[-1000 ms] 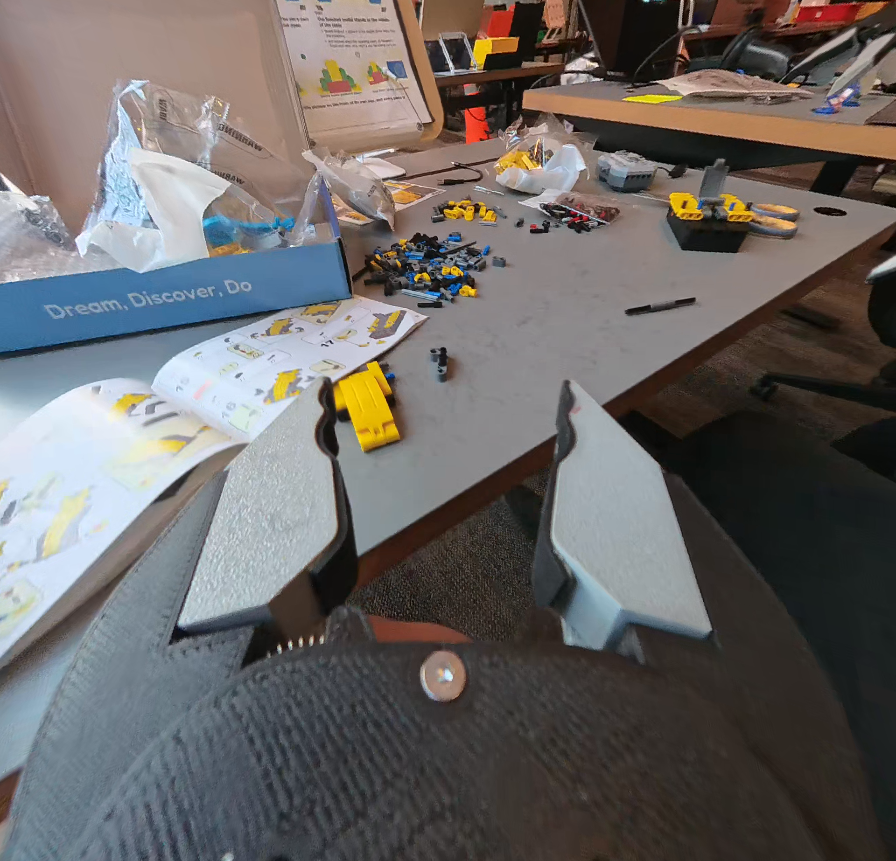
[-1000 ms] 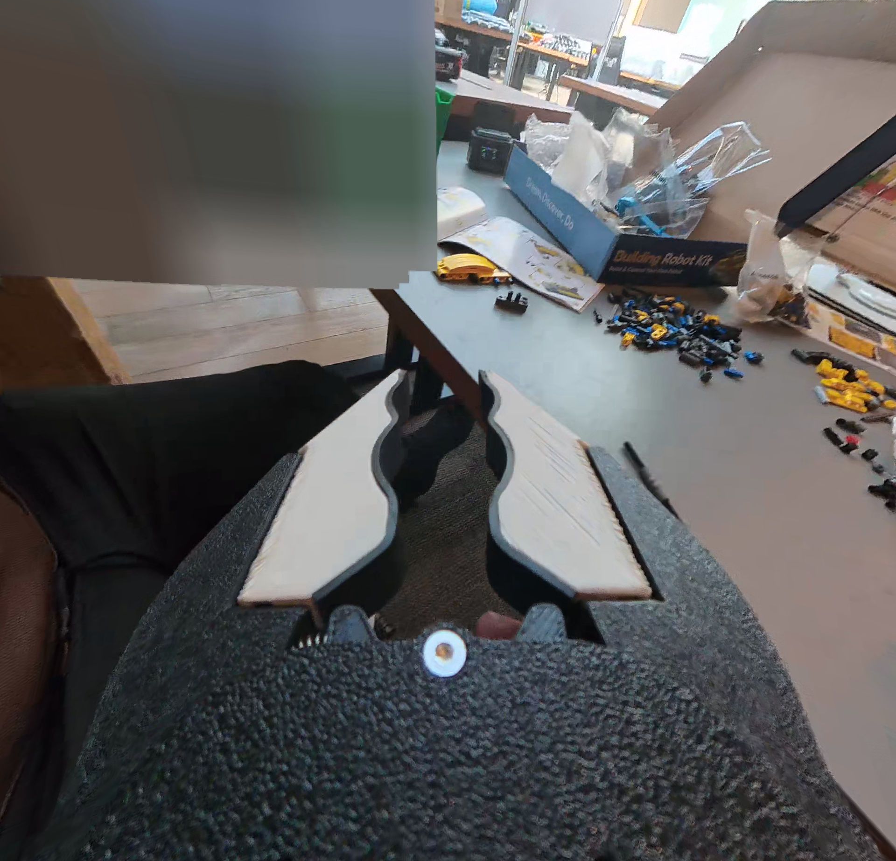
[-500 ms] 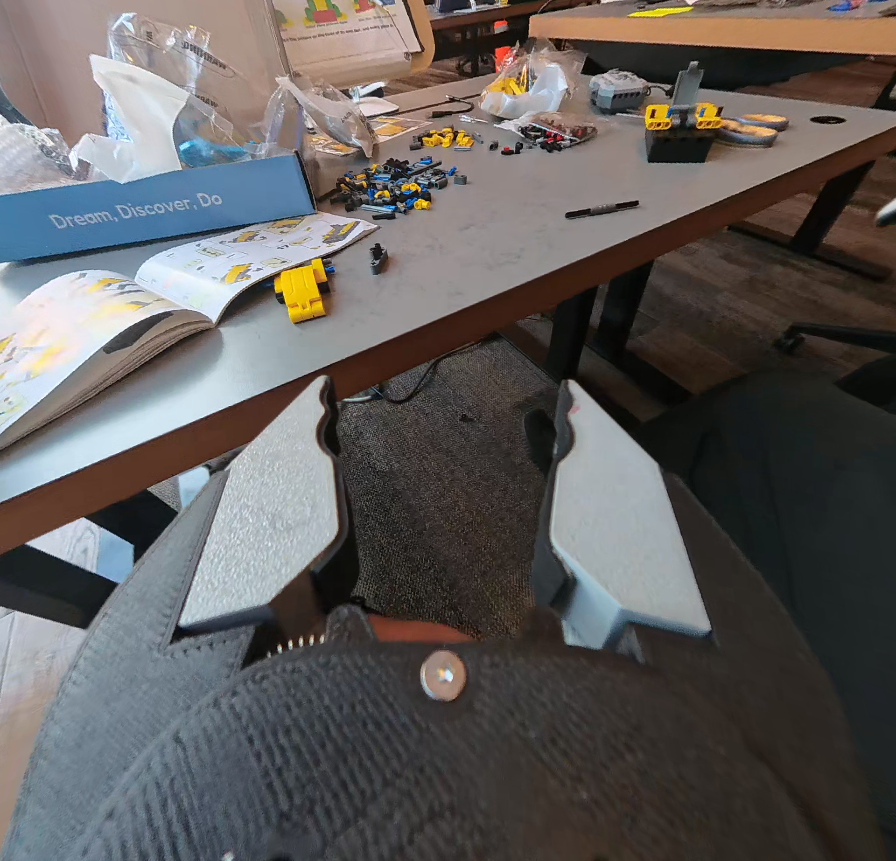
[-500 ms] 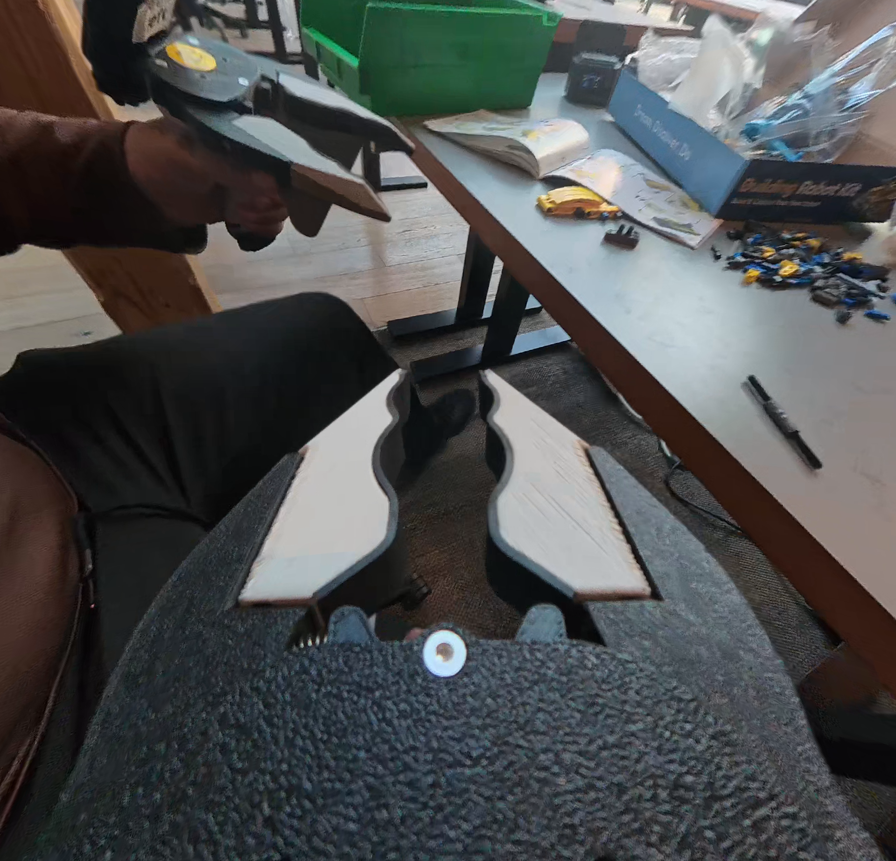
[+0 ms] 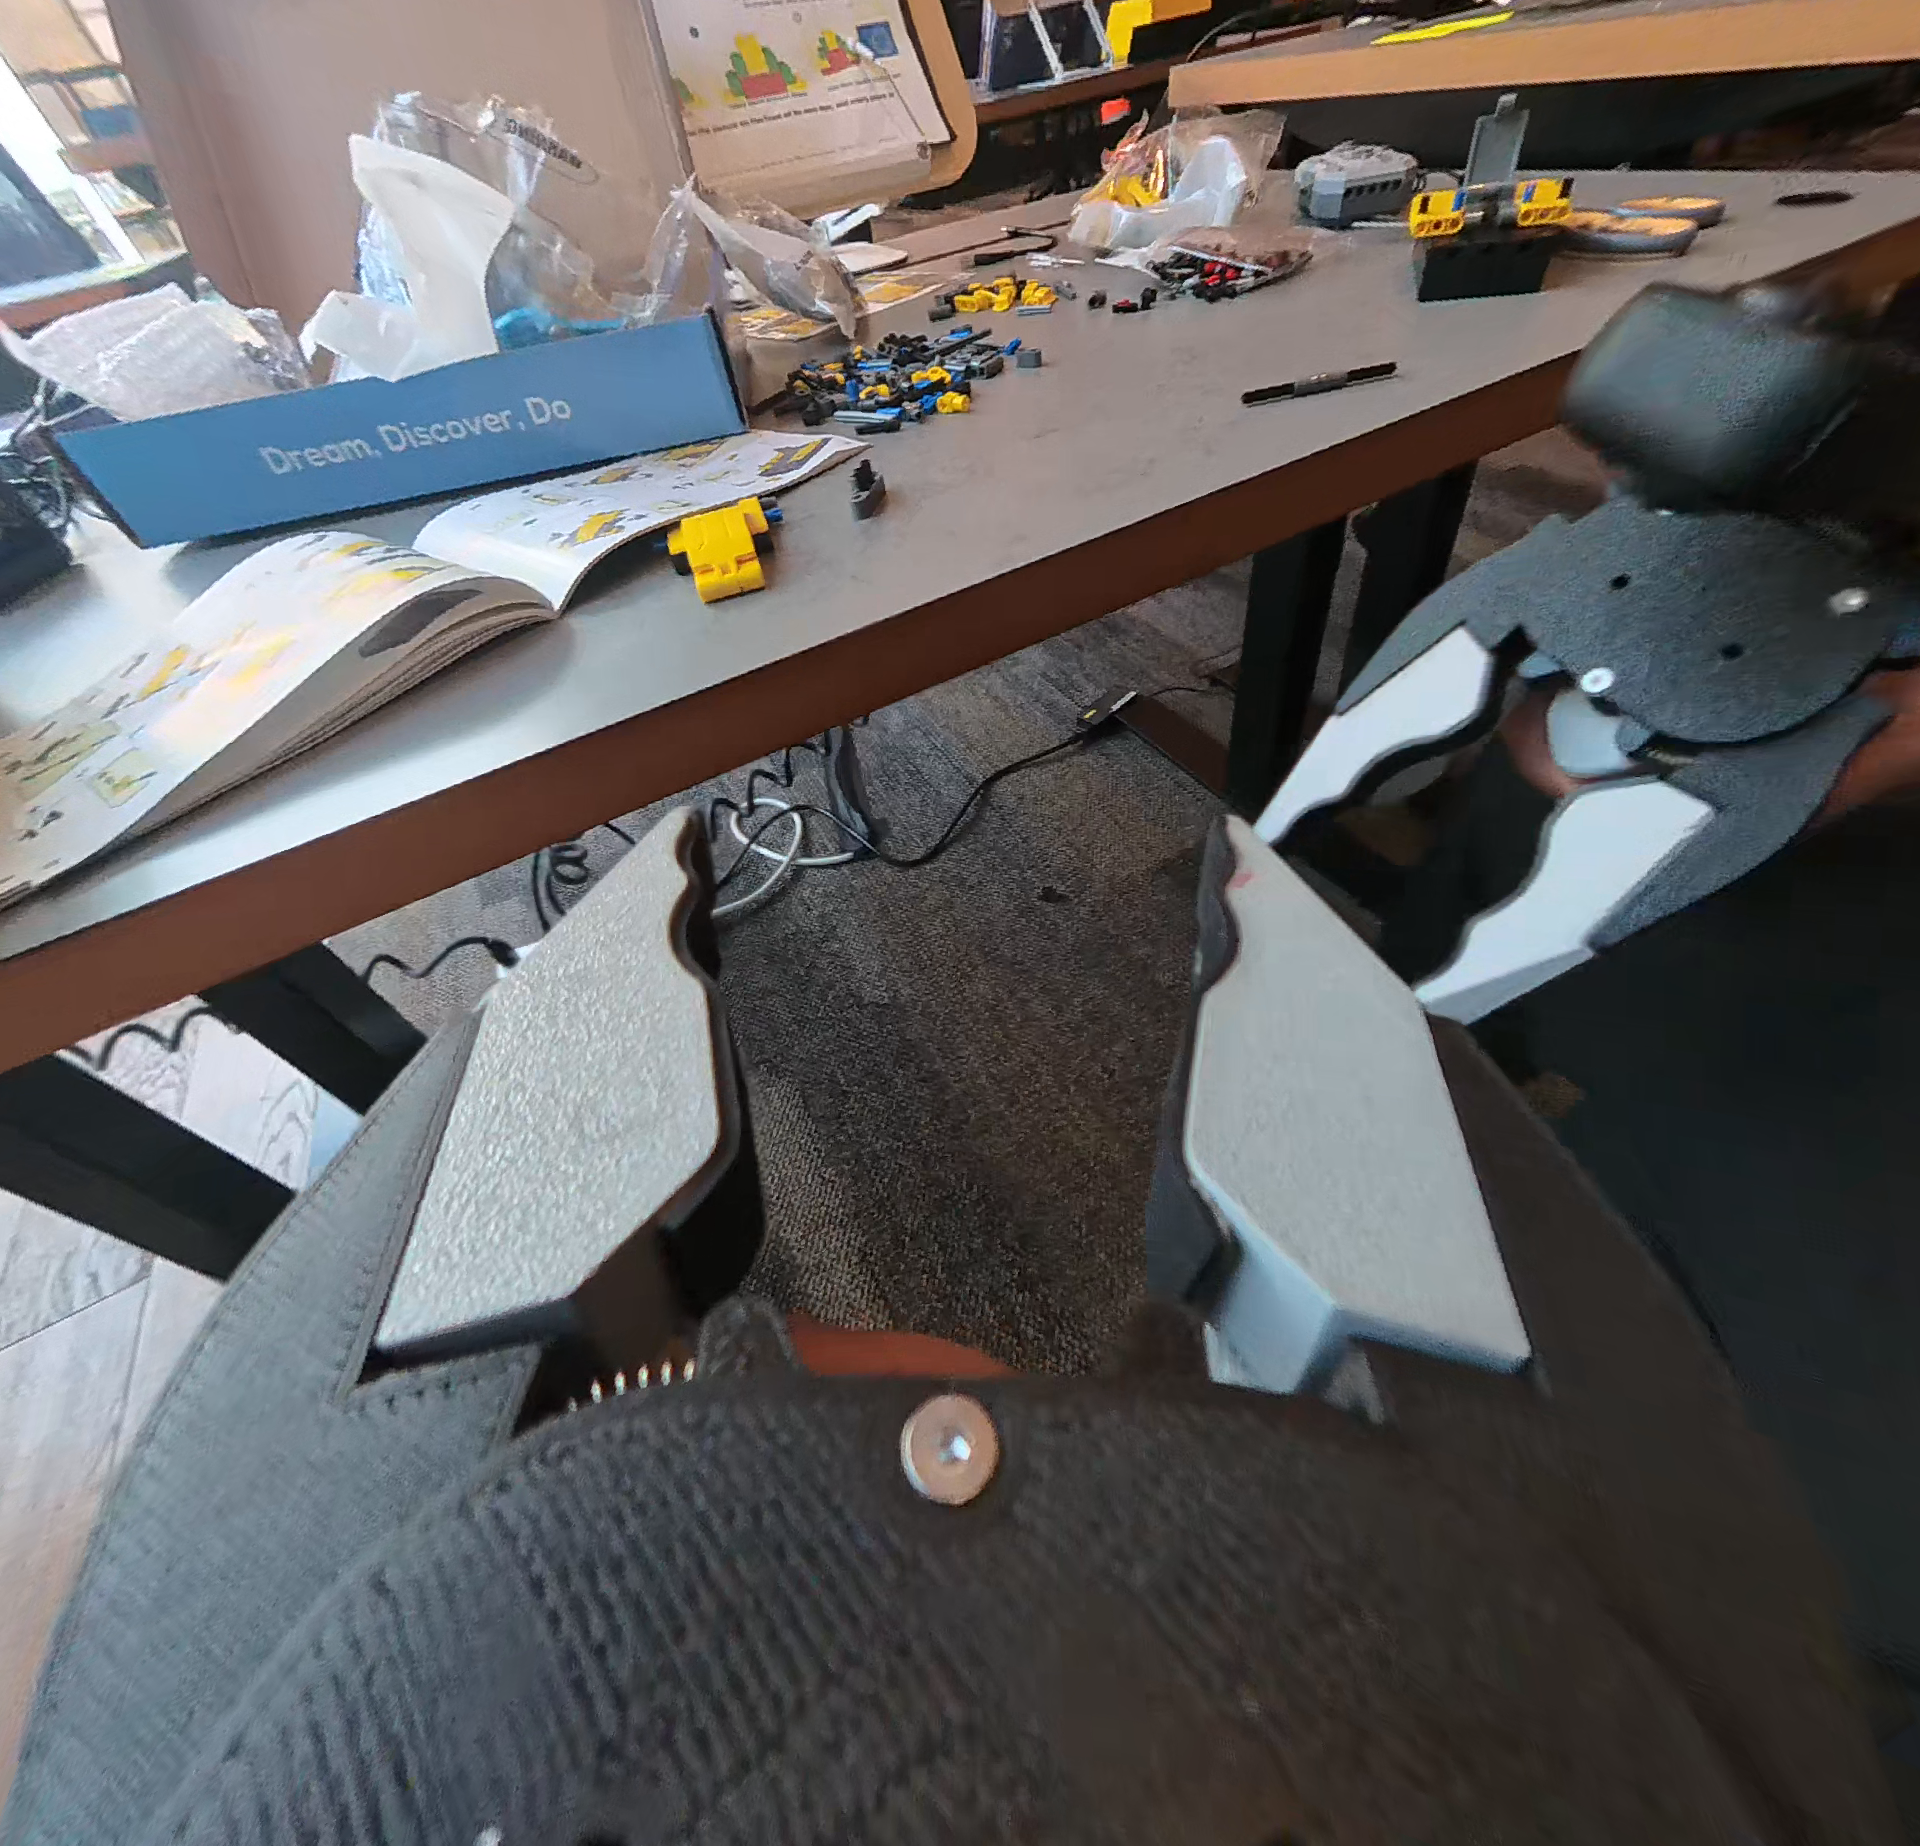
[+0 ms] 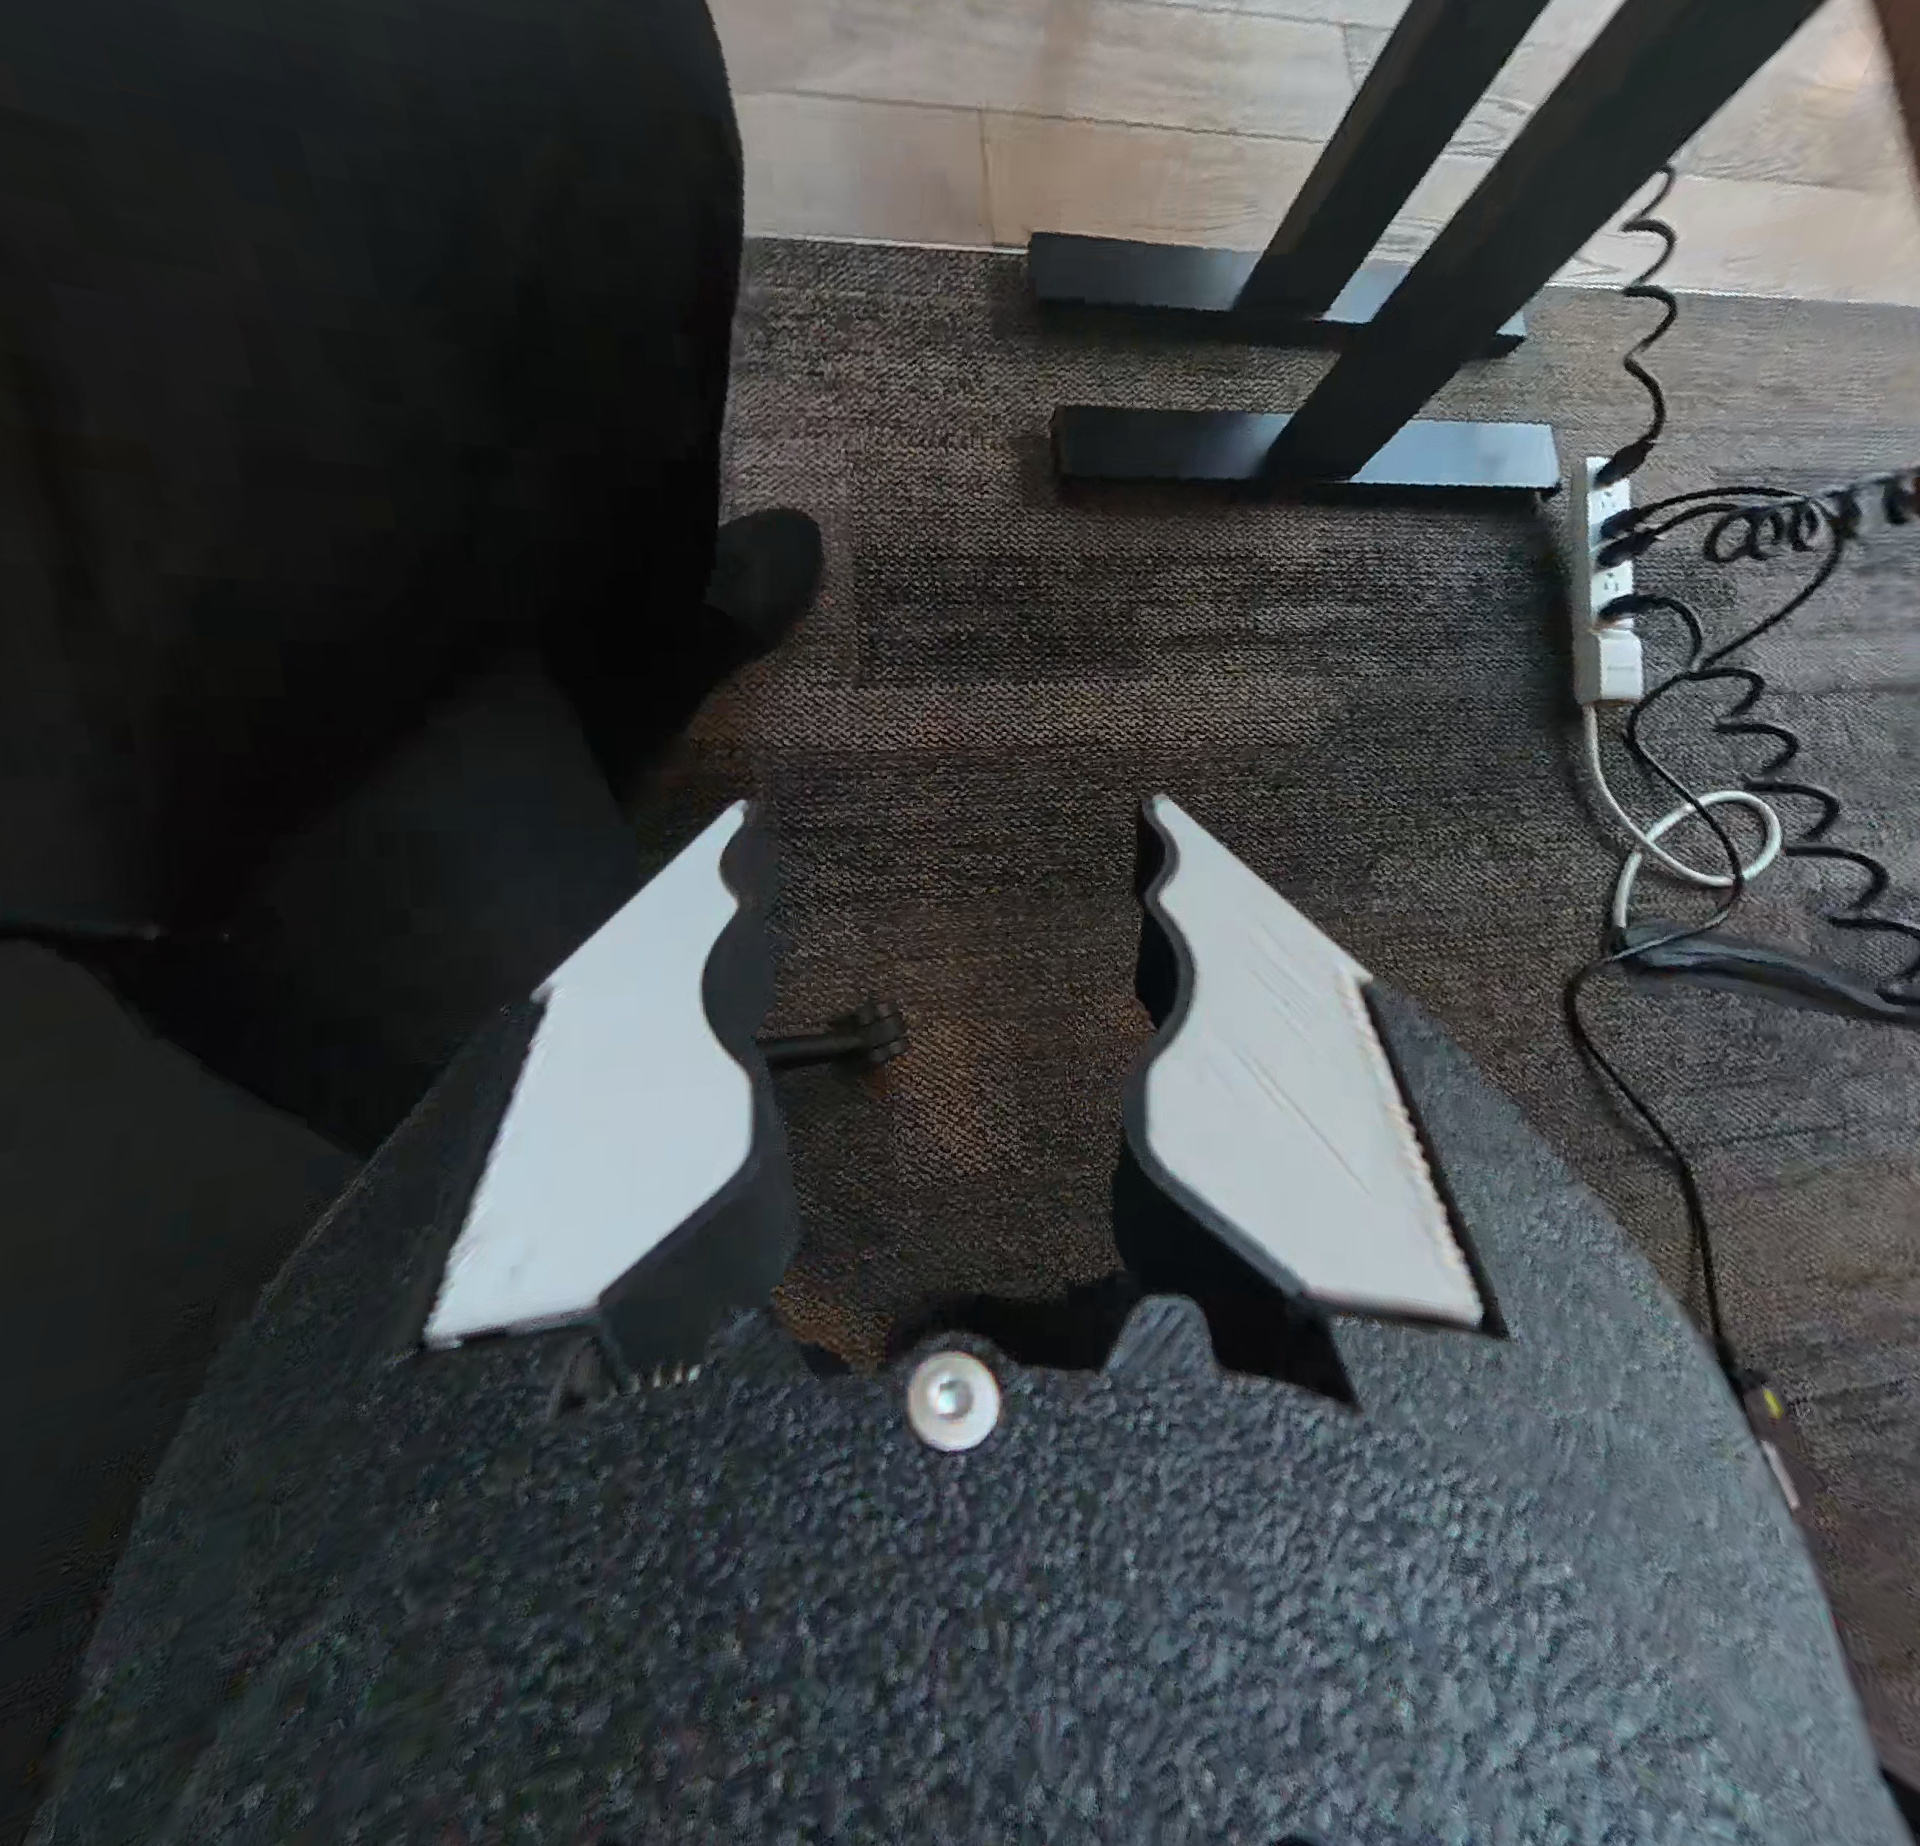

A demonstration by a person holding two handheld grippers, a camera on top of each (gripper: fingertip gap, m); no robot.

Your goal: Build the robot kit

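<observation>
Carpet [image 6: 1247, 757] under desk: small black part [image 6: 847, 1036] at 12 o'clock between R gripper [image 6: 940, 820] tips, long axis crosswise. L gripper [image 5: 951, 835] farther. Both spread, empty.

The left tool [image 5: 956, 851] had rough, matt black plastic and grainy grey pads [image 5: 582, 1079], the right tool [image 6: 940, 820] pebbled black plastic, above coarse grey carpet [image 6: 1195, 653], while the counter [image 5: 1091, 487] looked smooth and matt, bearing a paper booklet [image 5: 312, 612] and glossy yellow plastic bricks [image 5: 719, 545].
</observation>
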